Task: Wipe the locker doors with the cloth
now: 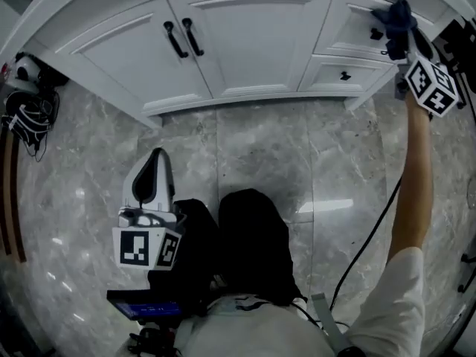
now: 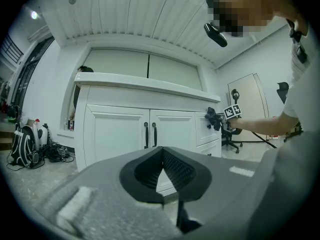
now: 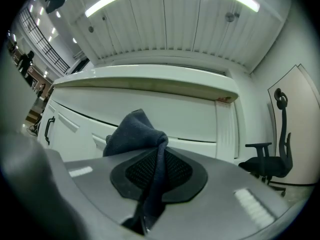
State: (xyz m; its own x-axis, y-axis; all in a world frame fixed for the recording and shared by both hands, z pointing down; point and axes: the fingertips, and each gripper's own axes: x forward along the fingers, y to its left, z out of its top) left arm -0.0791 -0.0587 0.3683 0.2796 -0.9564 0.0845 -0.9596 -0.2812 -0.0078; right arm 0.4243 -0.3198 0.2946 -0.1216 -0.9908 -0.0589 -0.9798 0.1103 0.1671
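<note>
The right hand-held gripper (image 1: 398,34) is raised at arm's length to the right end of the white cabinet, and its jaws are clamped on the dark blue cloth (image 1: 397,15). In the right gripper view the cloth (image 3: 136,131) runs down between the two pads and bunches up above the tips, close against the white front just under the overhanging counter (image 3: 150,84). From the head view the bunched cloth lies on the upper drawer (image 1: 355,19) near the cabinet's right corner, above the lower drawer (image 1: 335,75) with its small black knob. The two locker doors (image 1: 245,39) stand shut to the left of the drawers, their black handles (image 1: 184,38) side by side at the middle seam; the cloth is well apart from them

The left hand-held gripper (image 1: 151,175) hangs low over the grey marble floor (image 1: 260,143), near the person's lap. Its jaws are closed tip to tip with nothing between them (image 2: 162,156), pointing toward the doors

A backpack (image 1: 26,114) lies on the floor past the cabinet's left end
</note>
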